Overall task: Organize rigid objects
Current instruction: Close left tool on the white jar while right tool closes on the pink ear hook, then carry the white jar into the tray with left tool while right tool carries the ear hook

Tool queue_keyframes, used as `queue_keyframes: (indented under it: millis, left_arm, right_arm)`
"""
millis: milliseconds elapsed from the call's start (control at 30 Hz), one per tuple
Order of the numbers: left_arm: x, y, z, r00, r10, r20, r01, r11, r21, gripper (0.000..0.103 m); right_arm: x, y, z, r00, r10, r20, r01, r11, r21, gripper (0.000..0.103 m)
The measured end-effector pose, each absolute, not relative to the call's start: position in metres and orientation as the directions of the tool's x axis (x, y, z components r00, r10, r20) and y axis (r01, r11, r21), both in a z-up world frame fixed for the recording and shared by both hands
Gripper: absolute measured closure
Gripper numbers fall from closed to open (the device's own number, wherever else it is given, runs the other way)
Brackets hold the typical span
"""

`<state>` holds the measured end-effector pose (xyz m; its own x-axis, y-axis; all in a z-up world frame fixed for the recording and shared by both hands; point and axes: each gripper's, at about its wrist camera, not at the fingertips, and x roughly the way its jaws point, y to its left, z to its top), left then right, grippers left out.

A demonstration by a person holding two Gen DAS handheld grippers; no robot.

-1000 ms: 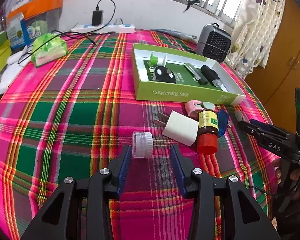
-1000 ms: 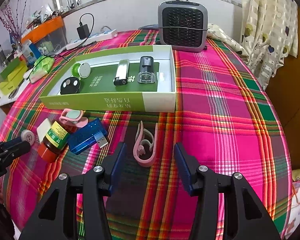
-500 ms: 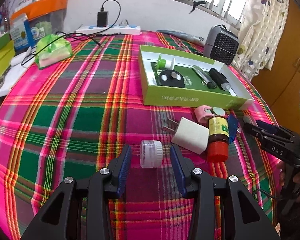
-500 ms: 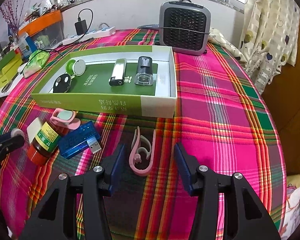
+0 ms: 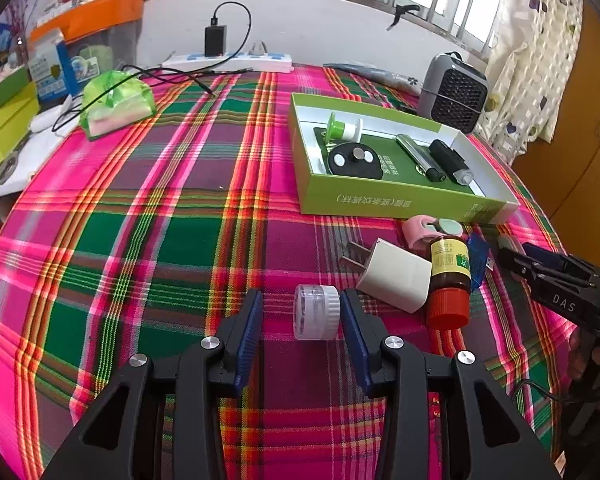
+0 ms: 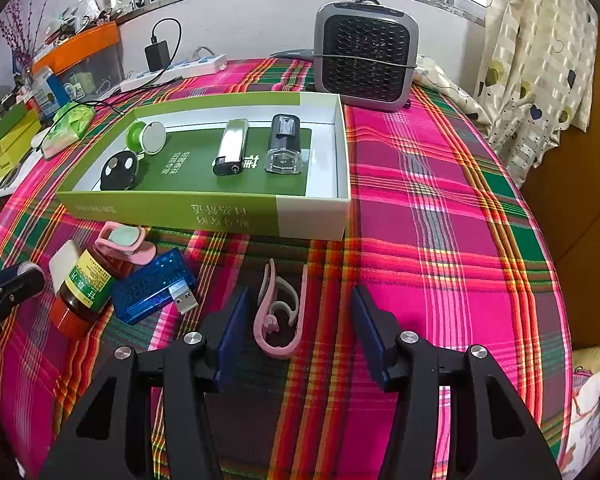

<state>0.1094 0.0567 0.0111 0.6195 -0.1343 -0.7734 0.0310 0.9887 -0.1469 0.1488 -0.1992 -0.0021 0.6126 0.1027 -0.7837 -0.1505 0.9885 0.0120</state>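
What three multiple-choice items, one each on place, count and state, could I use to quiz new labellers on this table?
1. Where does the clear jar lie?
A. between the left gripper's jaws
B. in the green box
C. on the heater

2. How many things lie in the green box?
A. two
B. four
C. six

3. How does the brown bottle rest?
A. upright
B. on its side
C. held in the air

Answers:
1 A, a blue pad stands on each side of it.
2 B, spool, key fob and two lighters.
3 B, it lies flat, with its red cap toward the camera.
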Motion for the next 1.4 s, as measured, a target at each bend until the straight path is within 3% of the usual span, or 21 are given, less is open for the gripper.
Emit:
queue_keyframes:
  millis: [167,433,1400]
  left_arm:
    - [0.109,0.057,0.012,0.620,-0.144,-0.771,0.039,0.987,-0.153,0.078]
    - [0.108,0.055,0.011,0.620,-0.148,-0.771,0.044,0.987,-0.155,0.085]
    - [0.105,0.050,0.030,0.650,-0.167,-0.741,0.068,0.984,-0.162,0.085]
  right_arm:
    - [0.148,-0.200,-0.002,0.613,0.103,-0.784,-0.151,0.988,0.012,0.052]
    - [0.146,-0.196,-0.001,0.616,0.125,-0.778,-0.179,0.984,0.016,0.077]
    - [0.141,-0.202,0.007,0.621,0.157,-0.768,-0.172,0.983,0.062,0.078]
